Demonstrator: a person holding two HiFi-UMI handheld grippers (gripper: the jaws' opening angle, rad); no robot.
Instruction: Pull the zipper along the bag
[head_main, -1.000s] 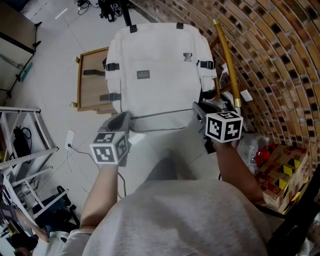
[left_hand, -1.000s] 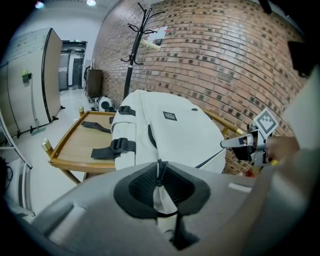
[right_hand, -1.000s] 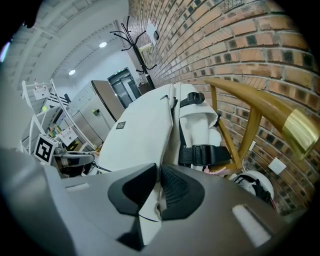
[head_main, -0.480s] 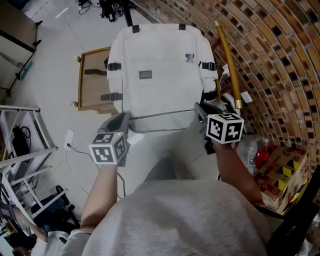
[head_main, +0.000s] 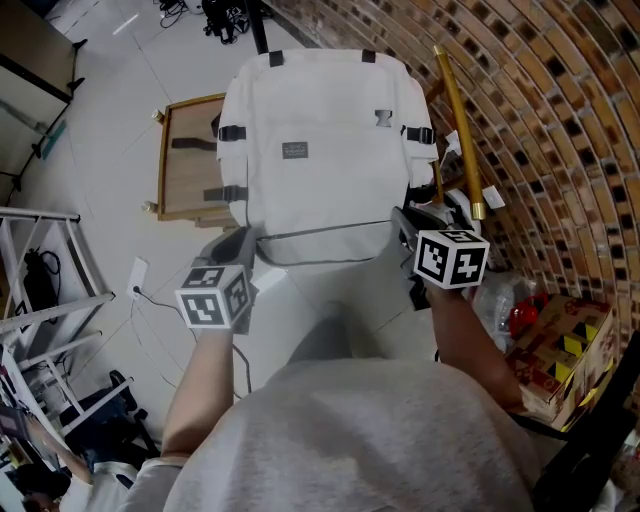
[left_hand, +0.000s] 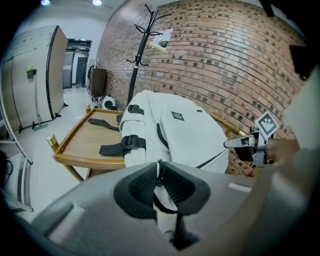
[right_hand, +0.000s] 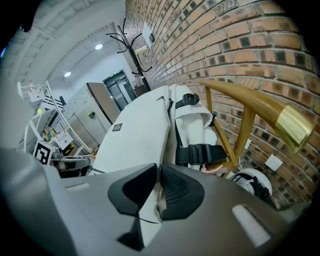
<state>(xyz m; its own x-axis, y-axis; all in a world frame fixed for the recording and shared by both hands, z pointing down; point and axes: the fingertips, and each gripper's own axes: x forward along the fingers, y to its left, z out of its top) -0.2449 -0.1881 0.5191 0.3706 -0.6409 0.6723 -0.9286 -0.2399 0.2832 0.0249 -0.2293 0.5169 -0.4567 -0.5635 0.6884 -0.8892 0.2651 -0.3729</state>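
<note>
A white backpack (head_main: 320, 150) lies flat on a wooden table (head_main: 185, 150), with a dark zipper line (head_main: 320, 232) curving along its near end. At that line's left end my left gripper (head_main: 243, 240) is shut on the black zipper pull cord (left_hand: 158, 175). The cord sits pinched between the pads in the left gripper view, with the bag (left_hand: 185, 135) beyond. My right gripper (head_main: 405, 222) is shut on the white fabric at the bag's near right corner. In the right gripper view this fabric edge (right_hand: 150, 200) runs between the pads, and the bag (right_hand: 140, 135) stretches away from it.
A brick wall (head_main: 540, 120) runs close along the right, with a golden wooden rail (head_main: 458, 120) leaning by the bag. A cardboard box (head_main: 560, 350) and plastic bags sit at the right. A white metal rack (head_main: 40, 290) stands at the left, and a coat stand (left_hand: 140, 50) stands behind the table.
</note>
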